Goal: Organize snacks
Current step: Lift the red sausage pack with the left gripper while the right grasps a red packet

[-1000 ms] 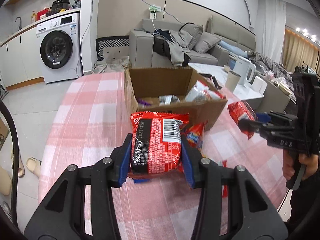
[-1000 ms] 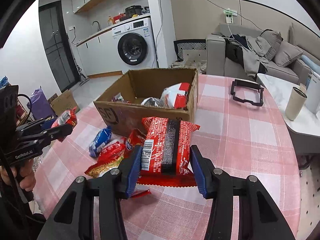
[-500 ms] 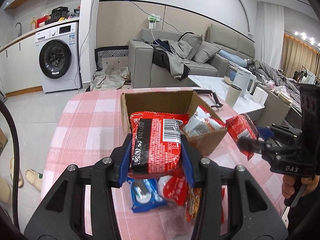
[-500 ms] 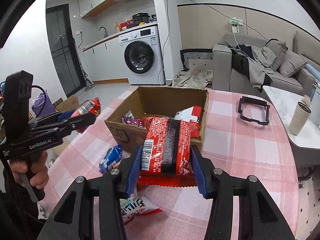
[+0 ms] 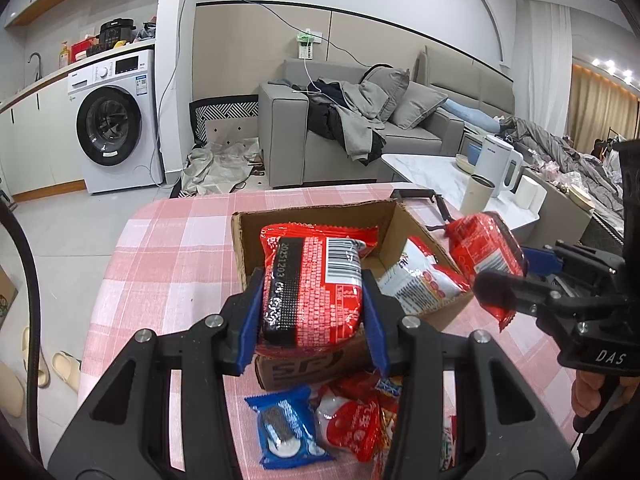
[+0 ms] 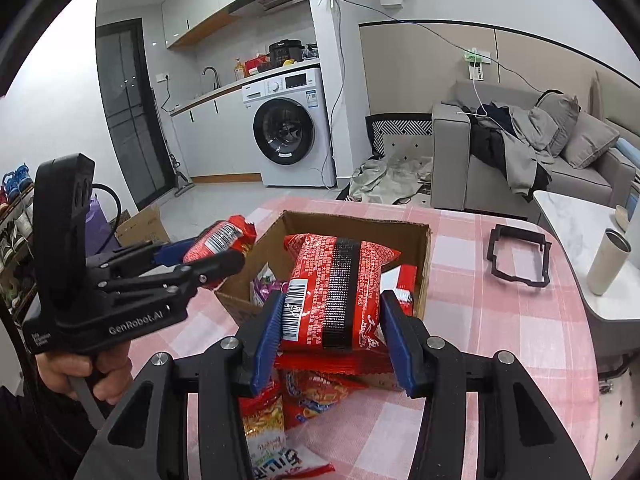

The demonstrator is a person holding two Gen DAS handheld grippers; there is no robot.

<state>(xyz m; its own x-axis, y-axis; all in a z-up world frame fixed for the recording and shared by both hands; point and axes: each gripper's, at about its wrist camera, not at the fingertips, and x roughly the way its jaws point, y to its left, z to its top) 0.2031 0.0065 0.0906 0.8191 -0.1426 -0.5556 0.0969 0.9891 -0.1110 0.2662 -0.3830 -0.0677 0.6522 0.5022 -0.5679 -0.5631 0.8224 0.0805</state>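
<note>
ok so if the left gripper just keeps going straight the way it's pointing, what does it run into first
Probably the cardboard box. The left gripper, shut on a red noodle packet, points over the box's near wall, so the packet would likely meet the white and red bag inside or the far wall. Depth is unclear.

A desk (image 6: 500, 328) in pink-and-white check carries an open cardboard box (image 6: 422, 264), loose snack packets (image 5: 352, 420) just before it, and a black frame (image 6: 518, 256) lying apart near the far edge.

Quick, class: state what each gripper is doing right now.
Left gripper: shut on a red noodle packet.
Right gripper: shut on another red noodle packet.
</note>
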